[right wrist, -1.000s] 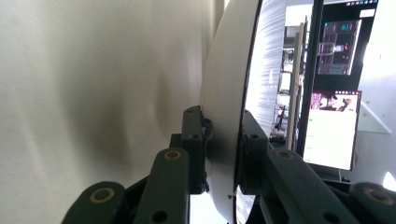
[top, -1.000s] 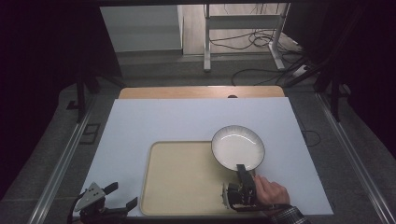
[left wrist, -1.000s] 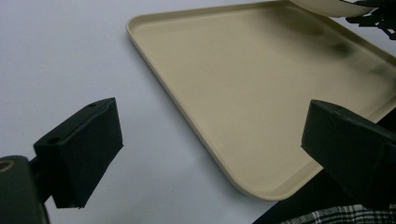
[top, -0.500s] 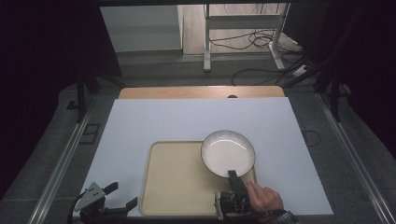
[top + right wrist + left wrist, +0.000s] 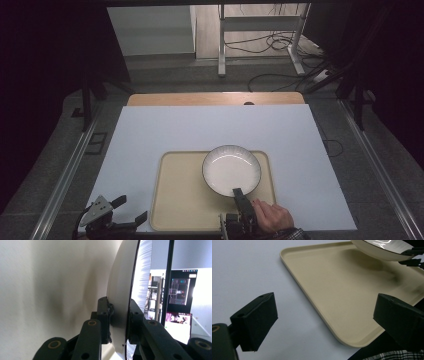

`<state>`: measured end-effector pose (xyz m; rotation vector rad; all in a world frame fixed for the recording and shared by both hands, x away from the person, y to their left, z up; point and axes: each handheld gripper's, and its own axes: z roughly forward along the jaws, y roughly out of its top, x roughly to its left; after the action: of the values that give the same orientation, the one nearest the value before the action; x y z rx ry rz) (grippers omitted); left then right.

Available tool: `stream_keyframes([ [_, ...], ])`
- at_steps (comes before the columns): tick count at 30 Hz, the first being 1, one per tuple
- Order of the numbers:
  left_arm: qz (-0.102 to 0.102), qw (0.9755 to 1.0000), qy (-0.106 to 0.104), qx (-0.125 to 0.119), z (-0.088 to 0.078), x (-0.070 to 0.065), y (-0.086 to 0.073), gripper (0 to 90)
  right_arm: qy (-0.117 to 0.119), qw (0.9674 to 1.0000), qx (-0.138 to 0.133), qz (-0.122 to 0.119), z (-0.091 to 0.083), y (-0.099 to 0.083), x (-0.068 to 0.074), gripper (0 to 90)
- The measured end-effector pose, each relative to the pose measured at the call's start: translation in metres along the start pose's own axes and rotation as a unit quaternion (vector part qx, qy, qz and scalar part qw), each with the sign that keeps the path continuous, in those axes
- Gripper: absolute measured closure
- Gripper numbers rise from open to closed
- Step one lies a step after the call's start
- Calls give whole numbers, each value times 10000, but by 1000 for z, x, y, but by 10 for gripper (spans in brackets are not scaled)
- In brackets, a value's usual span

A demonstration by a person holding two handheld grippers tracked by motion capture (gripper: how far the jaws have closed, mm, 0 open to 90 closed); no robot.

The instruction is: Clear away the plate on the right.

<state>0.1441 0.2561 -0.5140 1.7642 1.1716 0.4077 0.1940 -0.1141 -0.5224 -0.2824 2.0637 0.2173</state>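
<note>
white table sheet (image 5: 200, 130), floor cables (image 5: 270, 45)

Bowl (image 5: 231, 169): round, shallow, white inside with fine ribbing toward a thin dark rim; glossy, empty. It sat over the far right part of the beige tray (image 5: 182, 200), mouth up, roughly level. In the left gripper view the bowl (image 5: 384, 248) hung clear above the tray floor, casting a shadow on it. Its near rim was pinched between the right tongs (image 5: 239, 192).
</note>
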Motion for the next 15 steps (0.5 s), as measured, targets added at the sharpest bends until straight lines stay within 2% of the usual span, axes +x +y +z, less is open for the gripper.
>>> stream_keyframes([
  [4, 3, 10000, 1, 2, 0, 0, 0, 51, 51, 10000, 29, -49, -2, 7, 2, 768],
  [6, 2, 10000, 1, 2, 0, 0, 0, 51, 44, 9999, -130, -73, 1, 10, 3, 767],
  [7, 2, 10000, 2, 3, 0, 0, 0, 51, 53, 9999, -40, -117, -1, 12, 3, 768],
  [8, 3, 10000, 2, 5, 0, 0, 0, 51, 71, 9999, -126, -68, 0, 12, 5, 768],
  [10, 5, 10000, 1, 3, 0, 0, 0, 51, 72, 9997, -202, -132, 1, 15, 5, 767],
  [15, 7, 10000, 4, 6, 0, 0, 0, 52, 173, 9995, -199, -179, 2, 21, 9, 766],
])
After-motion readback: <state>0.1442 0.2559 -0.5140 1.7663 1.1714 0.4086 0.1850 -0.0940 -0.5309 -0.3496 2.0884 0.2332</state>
